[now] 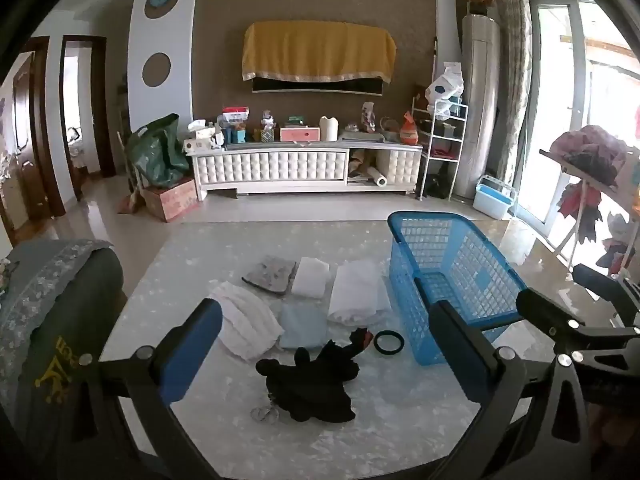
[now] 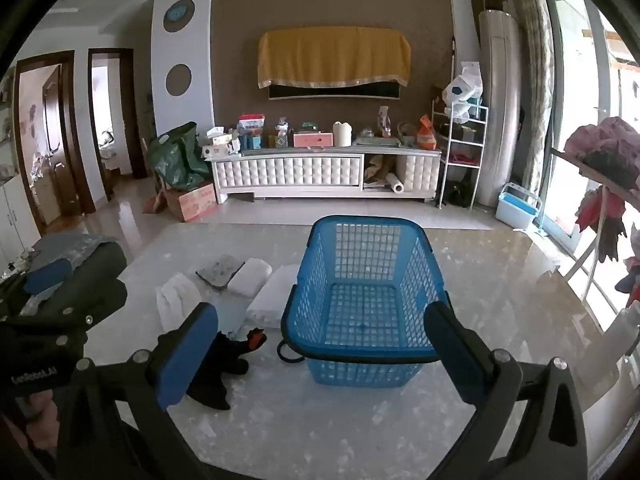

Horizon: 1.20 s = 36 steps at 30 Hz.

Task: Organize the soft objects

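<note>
Blue lattice basket (image 2: pixel 362 280), black plush toy (image 1: pixel 310 384), white towels (image 1: pixel 356 292)

Brown panelled wall (image 1: pixel 316 4) with a yellow-draped screen (image 1: pixel 319 51), white tufted media cabinet (image 1: pixel 272 168) below — glossy tiled floor (image 2: pixel 500 280), bright sliding glass door (image 1: pixel 560 112) at right — dark wooden doorways (image 2: pixel 44 136) at left.

Folded cloths (image 1: pixel 352 292) just left of basket (image 1: pixel 452 280)

Daylight floods in from the overexposed window (image 1: pixel 568 92) at right, glaring off the floor (image 2: pixel 500 264); fisheye edges curve, corners black.
</note>
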Motion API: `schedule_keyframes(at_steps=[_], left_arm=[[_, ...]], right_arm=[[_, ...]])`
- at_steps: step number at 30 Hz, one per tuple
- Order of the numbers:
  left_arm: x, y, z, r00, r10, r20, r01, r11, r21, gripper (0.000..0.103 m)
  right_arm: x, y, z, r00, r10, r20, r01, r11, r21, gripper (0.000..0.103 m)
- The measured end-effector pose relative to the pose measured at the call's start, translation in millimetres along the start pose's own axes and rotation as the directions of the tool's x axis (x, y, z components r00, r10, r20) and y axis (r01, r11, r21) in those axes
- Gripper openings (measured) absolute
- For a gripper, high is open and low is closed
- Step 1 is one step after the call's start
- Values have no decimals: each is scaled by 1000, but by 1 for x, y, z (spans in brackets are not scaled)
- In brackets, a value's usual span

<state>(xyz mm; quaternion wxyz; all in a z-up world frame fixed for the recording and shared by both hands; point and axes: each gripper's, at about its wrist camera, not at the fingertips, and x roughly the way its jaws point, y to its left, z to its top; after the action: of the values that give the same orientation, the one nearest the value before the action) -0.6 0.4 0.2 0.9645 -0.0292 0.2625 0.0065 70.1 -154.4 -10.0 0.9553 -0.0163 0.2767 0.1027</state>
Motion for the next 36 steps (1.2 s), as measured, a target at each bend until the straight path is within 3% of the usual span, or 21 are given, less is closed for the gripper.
schedule_keyframes(at_steps=[8, 36], left_arm=[[-4, -4, 5, 1000, 0, -30, 1, 1000, 24, 103], [-1, -6, 1, 999, -21, -25, 21, 1000, -2, 103]], right_arm=[[0, 0, -3, 1000, 8, 0, -8, 1000, 0, 103], [-5, 4, -2, 1000, 16, -5, -16, 1000, -9, 103]])
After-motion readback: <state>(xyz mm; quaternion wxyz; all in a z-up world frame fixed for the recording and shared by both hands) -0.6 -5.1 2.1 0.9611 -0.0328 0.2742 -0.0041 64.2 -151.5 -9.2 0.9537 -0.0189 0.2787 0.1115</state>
